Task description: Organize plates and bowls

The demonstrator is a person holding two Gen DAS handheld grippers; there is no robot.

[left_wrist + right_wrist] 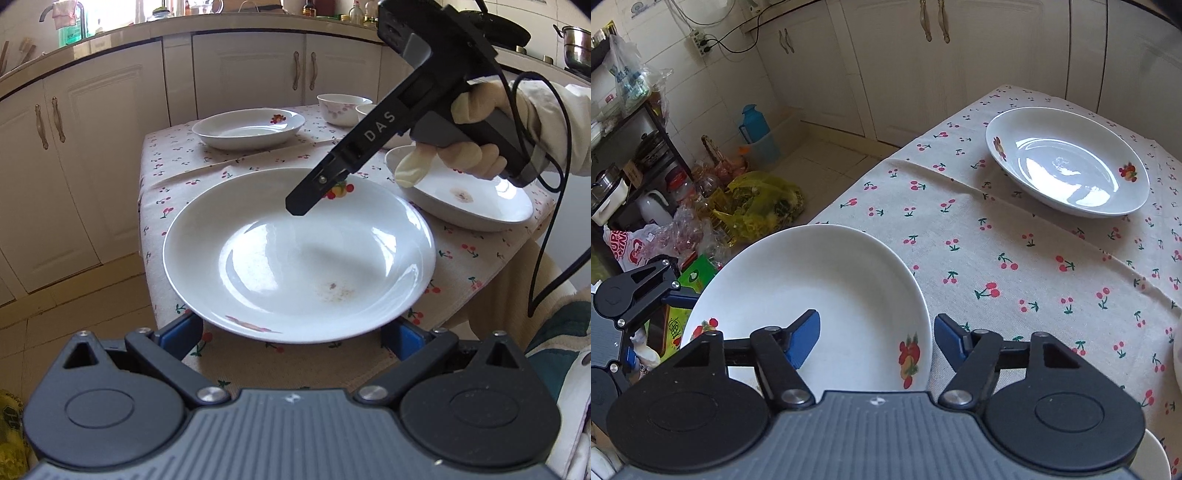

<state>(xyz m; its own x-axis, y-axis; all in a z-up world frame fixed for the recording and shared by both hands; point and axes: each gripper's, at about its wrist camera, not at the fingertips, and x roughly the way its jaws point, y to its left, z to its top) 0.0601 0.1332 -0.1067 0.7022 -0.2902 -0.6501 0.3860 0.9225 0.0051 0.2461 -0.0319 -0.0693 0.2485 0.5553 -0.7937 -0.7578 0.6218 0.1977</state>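
A large white plate (295, 258) with fruit decals lies at the near corner of the cherry-print table (177, 177), overhanging its edge. My left gripper (291, 334) is open, its blue pads (181, 332) wide apart just under the plate's near rim. My right gripper (877, 341) reaches down from the upper right onto the far rim of that plate (812, 280). It is open, one pad over the inside and the other outside, with the rim between them and untouched. Further off are a second deep plate (1067, 162), a third plate (465, 195) and two small bowls (341, 107).
Cream cabinets (251, 66) stand close behind the table. On the floor off the table's left side lie plastic bags (761, 203), jars, a blue flask (753, 123) and a dark shelf (639, 147). A gloved hand (472, 110) and a black cable (554, 221) hang at the right.
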